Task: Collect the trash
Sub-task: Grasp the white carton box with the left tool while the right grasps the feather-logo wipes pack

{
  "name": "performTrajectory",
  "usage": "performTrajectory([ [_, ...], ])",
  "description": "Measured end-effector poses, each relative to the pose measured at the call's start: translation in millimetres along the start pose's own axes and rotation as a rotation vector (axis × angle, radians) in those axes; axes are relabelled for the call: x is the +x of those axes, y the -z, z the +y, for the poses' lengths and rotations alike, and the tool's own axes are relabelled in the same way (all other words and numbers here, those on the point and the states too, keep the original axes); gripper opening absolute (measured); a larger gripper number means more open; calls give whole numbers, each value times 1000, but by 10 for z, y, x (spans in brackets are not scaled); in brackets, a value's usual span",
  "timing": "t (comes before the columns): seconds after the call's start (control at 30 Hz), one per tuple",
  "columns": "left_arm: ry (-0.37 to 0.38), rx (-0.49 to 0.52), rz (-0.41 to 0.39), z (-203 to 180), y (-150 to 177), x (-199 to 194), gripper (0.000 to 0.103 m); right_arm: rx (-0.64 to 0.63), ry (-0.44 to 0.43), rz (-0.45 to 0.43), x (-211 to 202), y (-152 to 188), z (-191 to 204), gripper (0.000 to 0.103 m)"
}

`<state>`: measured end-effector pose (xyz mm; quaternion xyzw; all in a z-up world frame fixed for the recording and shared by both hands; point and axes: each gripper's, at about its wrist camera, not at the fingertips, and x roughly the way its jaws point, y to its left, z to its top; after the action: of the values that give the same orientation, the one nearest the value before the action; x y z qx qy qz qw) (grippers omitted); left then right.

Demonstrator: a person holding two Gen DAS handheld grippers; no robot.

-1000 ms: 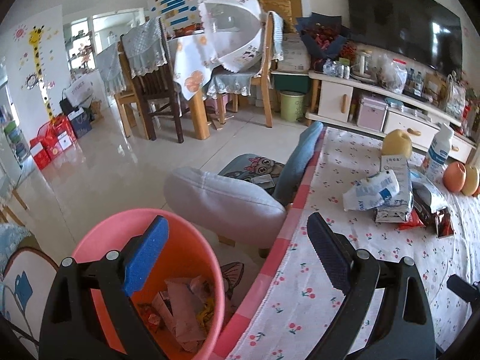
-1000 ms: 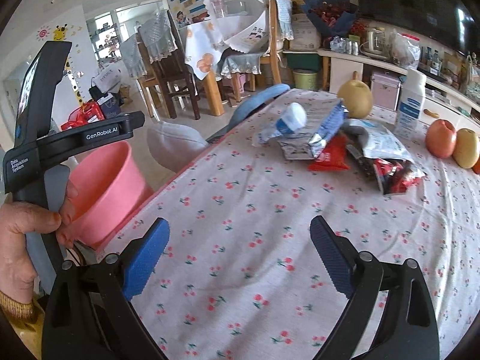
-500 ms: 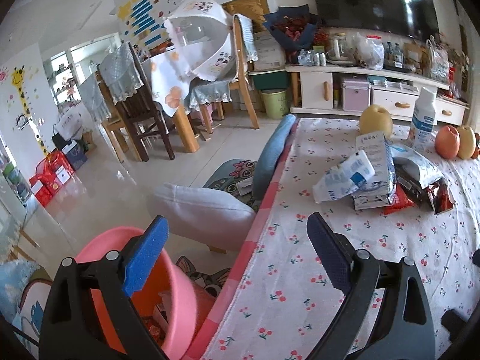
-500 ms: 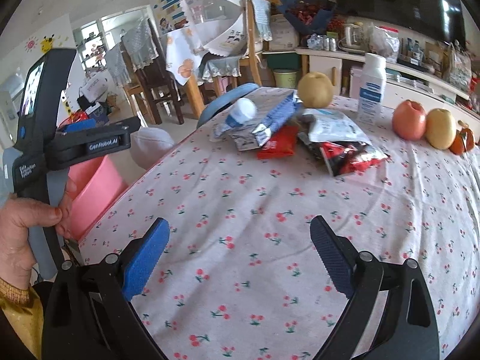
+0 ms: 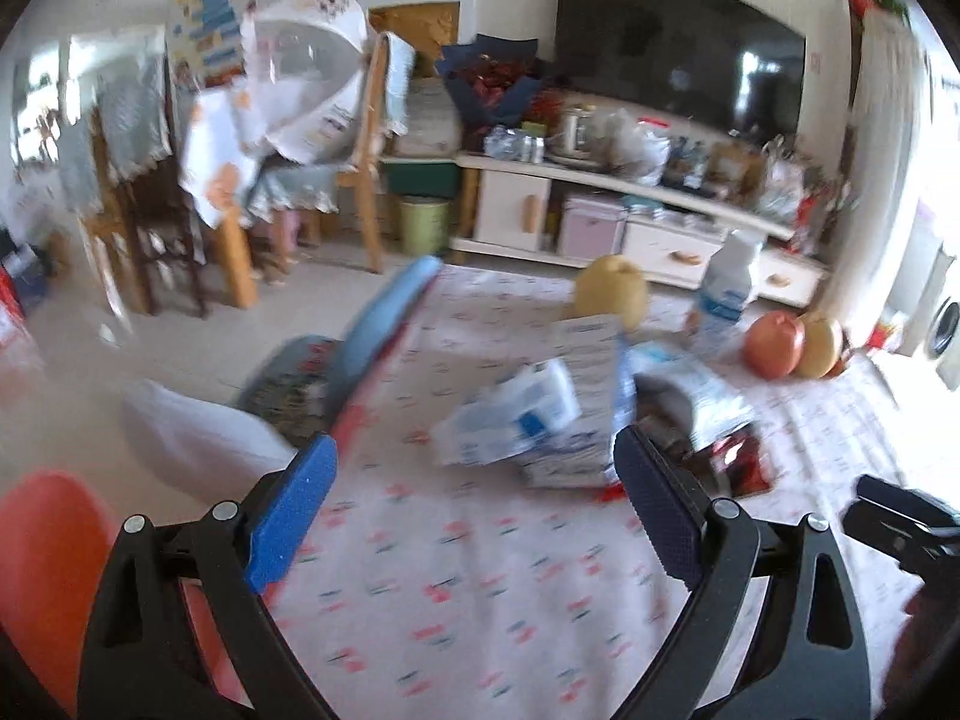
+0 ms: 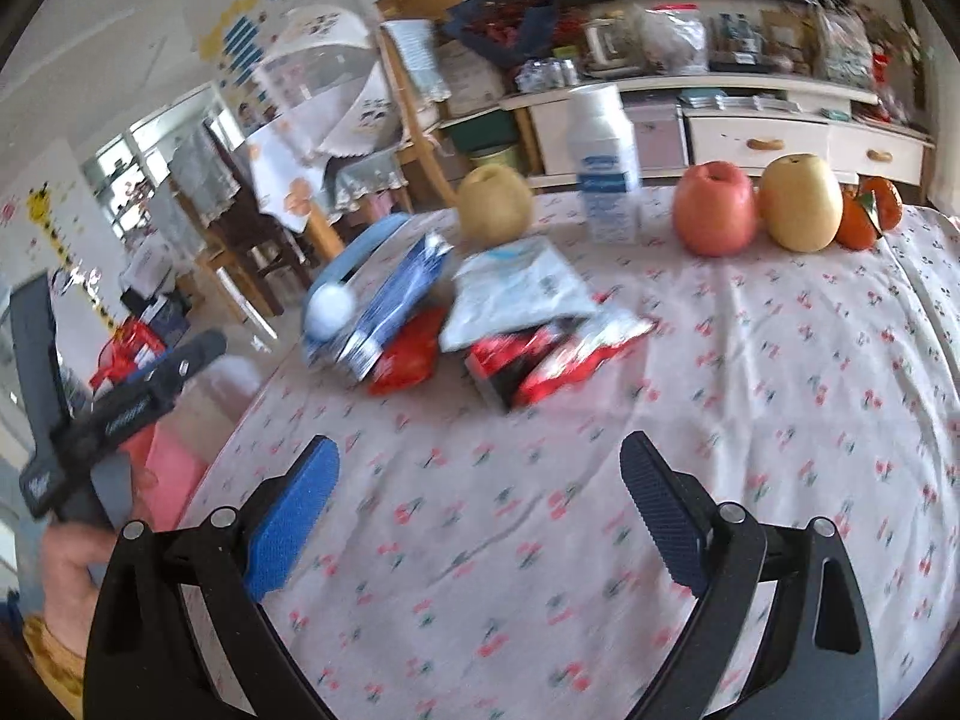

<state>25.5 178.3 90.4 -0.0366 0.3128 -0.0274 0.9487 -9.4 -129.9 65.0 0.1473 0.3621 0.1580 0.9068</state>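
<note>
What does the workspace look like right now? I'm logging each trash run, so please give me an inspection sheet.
Surface: table with cherry-print cloth, wrinkled.
Job's things: heap of wrappers near the table's far left edge; pink bin on the floor beside the table.
Clutter: white bottle, red apple, two pears and some oranges beyond the heap.
Grippers: left gripper and right gripper both open, empty, over the cloth.
Cables: nothing seen.
Surroundings: TV cabinet, dining chairs, blurred.

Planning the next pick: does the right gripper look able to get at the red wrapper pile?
Probably yes. The right gripper has open, empty jaws, and only bare tablecloth lies before the red wrapper pile.
</note>
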Motion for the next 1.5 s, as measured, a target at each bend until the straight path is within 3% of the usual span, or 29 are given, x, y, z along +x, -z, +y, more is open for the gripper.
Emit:
performTrajectory([
  [0.2, 153, -218, -11, 179, -149, 347, 94, -14, -2, 0, 292, -514, -125, 94],
  [0.3, 210, -353, 25, 289, -185, 616, 94, -9, -19, 16, 482, -710, -171, 94],
  [0.6, 164, -502, 118, 439, -204, 1175, 94, -61, 25, 113, 1296, -1000, -204, 94],
  [0.63, 154, -500, 134, 430, -199, 1232, 94, -62, 22, 128, 1395, -1011, -216, 93],
  [0.7, 149, -493, 159, 413, -180, 1298, 94, -65, 15, 168, 1559, -1017, -227, 78],
  [0.8, 164, -479, 223, 339, -121, 1433, 94, -86, -27, 210, 1708, -946, -203, 67],
  [1.07, 200, -353, 301, 20, -43, 1404, 94, -98, -103, 212, 1528, -790, -288, 55],
  [1.2, 304, -341, 339, -158, 38, 1334, 94, -102, -107, 207, 1338, -644, -338, 51],
  [1.37, 286, -119, 367, -678, 228, 1157, 94, -122, -102, 211, 1101, -407, -285, 45],
  [1.5, 311, -25, 378, -975, 399, 972, 94, -135, -82, 197, 815, -138, -304, 42],
])
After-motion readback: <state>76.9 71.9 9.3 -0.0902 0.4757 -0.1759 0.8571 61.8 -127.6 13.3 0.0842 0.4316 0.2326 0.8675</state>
